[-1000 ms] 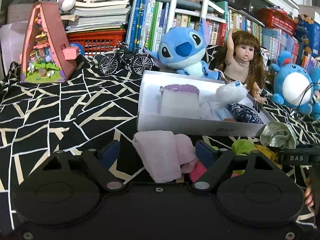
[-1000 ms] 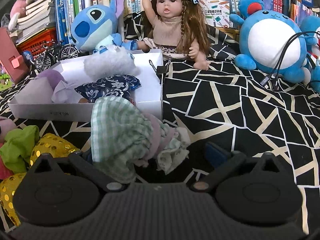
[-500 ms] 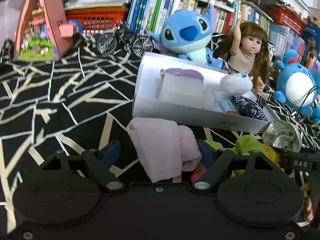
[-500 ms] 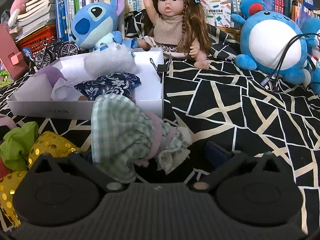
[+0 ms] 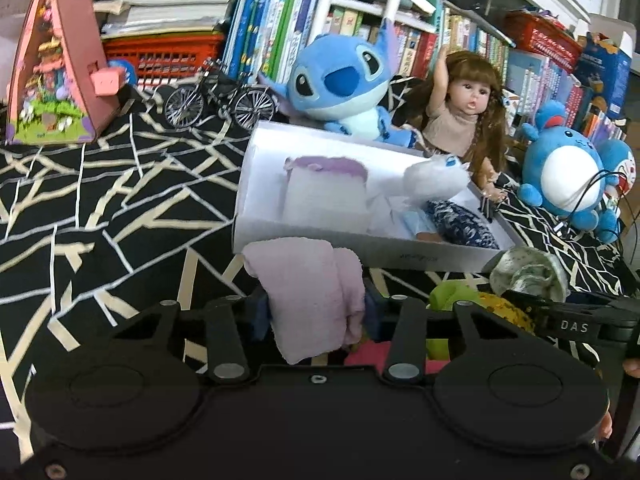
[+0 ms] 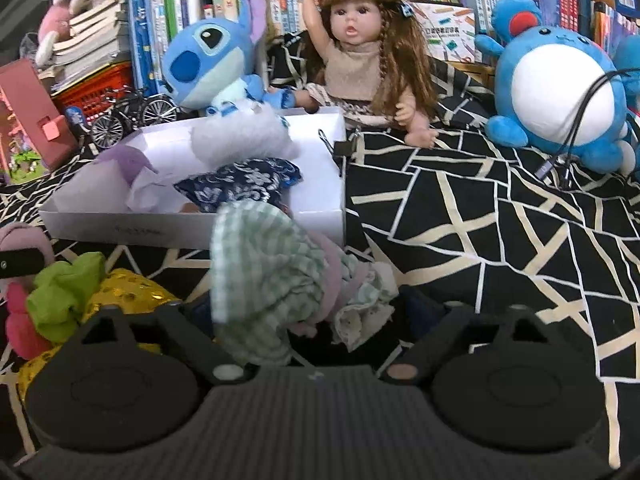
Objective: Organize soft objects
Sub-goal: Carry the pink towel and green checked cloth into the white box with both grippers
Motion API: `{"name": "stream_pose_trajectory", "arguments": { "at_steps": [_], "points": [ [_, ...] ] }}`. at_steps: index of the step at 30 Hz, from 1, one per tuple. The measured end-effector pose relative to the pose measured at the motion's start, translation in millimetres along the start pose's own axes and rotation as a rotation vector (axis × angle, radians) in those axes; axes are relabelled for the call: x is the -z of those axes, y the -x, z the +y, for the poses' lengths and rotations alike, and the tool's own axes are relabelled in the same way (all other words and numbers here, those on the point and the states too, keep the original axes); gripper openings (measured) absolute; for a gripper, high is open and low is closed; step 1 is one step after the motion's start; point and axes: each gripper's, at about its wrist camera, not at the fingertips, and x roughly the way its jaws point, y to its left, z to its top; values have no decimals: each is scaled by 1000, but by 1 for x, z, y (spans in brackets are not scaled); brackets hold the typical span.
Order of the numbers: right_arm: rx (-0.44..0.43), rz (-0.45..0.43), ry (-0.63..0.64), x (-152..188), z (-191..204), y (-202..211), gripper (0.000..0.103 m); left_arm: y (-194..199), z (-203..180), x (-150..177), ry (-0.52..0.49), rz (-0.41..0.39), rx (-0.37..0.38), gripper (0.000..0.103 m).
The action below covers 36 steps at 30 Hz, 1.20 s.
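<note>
Jaws of the left gripper point(image 5: 314, 308) have just been closing and are clamped on a pink towel point(image 5: 308, 292), held just in front of the white box point(image 5: 400, 250). The right gripper point(image 6: 308, 312) has also been closing around a green checked cloth bundle point(image 6: 264, 280); pad contact cannot be confirmed. That bundle is located just in front of the white box.

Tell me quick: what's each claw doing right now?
Left claw: just closed on the pink towel, gripping it.
Right claw: has been closing around the checked cloth; right pad not clearly touching, so no firm grip yet.
</note>
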Motion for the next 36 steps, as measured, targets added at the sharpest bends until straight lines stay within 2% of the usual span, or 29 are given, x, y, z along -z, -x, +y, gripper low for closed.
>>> {"name": "stream_pose_trajectory", "arguments": {
  "at_steps": [6,8,15,22,26,30,33,35,36],
  "points": [
    [-27,-33,20,-4,6,10,64,10,-8,-9,-29,-29,12,41],
    [-18,-56,37,-6,10,16,59,13,-9,-13,-35,-38,15,41],
    [-37,-107,44,-32,11,33,58,19,-8,-41,-19,-66,36,40],
    [-98,-87,-30,-77,4,26,58,14,-10,-85,-12,-123,71,40],
    [-115,-72,-48,-117,5,9,58,-9,-11,-120,24,-96,90,41],
    [-128,-46,5,-156,21,-19,58,-43,-14,-149,24,-63,62,41],
    [-114,-29,74,-174,41,-46,59,-72,-15,-159,23,-50,60,41],
    [-102,-8,112,-178,54,-65,59,-86,-13,-160,16,-76,115,41],
    [-100,5,119,-178,59,-73,59,-93,-14,-160,8,-65,105,41]
  ]
}}
